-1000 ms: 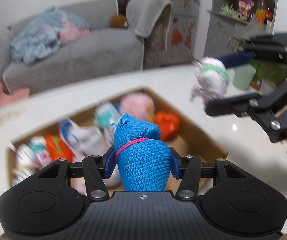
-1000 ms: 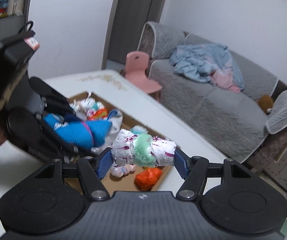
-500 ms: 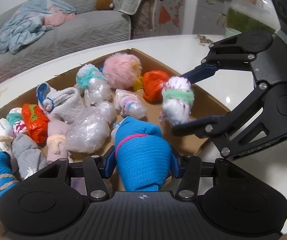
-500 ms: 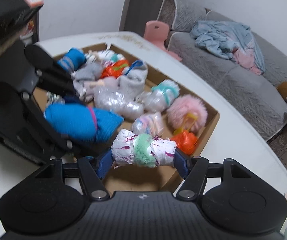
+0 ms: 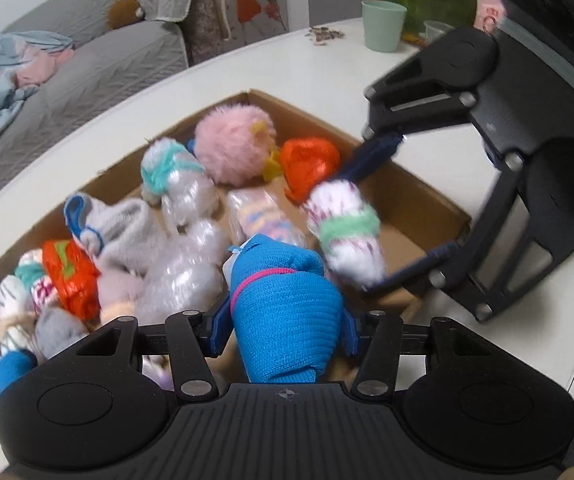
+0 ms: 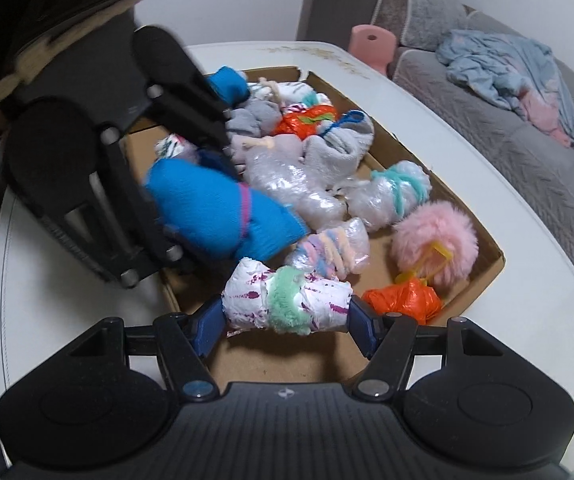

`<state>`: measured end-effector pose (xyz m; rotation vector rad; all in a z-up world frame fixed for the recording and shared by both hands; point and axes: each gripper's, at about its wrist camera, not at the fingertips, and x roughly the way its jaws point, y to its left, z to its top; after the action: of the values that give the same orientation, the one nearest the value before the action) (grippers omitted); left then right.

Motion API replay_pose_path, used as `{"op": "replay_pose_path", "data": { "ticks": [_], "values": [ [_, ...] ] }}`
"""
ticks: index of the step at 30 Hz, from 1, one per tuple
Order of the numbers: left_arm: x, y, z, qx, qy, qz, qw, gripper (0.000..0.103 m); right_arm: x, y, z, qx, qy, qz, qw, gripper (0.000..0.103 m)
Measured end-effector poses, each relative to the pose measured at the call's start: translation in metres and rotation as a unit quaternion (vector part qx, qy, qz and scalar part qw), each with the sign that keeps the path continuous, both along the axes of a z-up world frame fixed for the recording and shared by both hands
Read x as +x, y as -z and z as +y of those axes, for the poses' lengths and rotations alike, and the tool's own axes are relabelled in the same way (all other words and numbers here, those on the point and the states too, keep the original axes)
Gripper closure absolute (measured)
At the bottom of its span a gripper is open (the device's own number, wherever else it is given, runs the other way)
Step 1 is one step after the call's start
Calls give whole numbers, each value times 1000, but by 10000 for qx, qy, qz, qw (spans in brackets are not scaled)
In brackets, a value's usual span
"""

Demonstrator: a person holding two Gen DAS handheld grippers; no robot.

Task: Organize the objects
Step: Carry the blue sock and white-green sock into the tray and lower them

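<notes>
My left gripper (image 5: 283,326) is shut on a blue knitted sock roll (image 5: 283,312) tied with a pink band, held just above the near part of a shallow cardboard box (image 5: 419,188). My right gripper (image 6: 285,320) is shut on a white sock roll (image 6: 287,300) with purple marks and a green band, over the box's bare near corner (image 6: 299,360). Each gripper shows in the other's view: the right gripper (image 5: 361,240) with the white roll (image 5: 345,236), the left gripper (image 6: 203,184) with the blue roll (image 6: 223,216). The two rolls hang side by side, close together.
The box holds several bundles: a pink fluffy ball (image 5: 235,142), orange bundles (image 5: 309,164), plastic-wrapped rolls (image 5: 183,276), grey socks (image 5: 123,228). It sits on a white round table (image 5: 247,68). A green cup (image 5: 383,24) stands at the table's far side. A grey sofa (image 6: 527,140) lies beyond.
Both grippers have come down toward the box with their rolls still gripped. The box now fills both views, and the two rolls have come closer together.
</notes>
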<state>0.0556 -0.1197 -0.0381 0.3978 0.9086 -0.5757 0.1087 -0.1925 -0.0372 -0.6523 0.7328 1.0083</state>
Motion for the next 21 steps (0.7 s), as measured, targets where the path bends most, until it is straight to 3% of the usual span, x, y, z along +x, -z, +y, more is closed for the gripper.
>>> {"op": "replay_pose_path", "data": {
  "ticks": [6, 15, 21],
  "values": [
    [11, 6, 5, -407, -256, 327, 9983, 45, 12, 2, 8, -356, -217, 172, 9990, 42],
    [15, 12, 7, -427, -204, 588, 9972, 44, 22, 10, 22, -934, -628, 291, 9932, 41],
    [16, 8, 0, -147, 8, 670, 9976, 24, 31, 14, 24, -1165, -614, 412, 9904, 36]
  ]
}}
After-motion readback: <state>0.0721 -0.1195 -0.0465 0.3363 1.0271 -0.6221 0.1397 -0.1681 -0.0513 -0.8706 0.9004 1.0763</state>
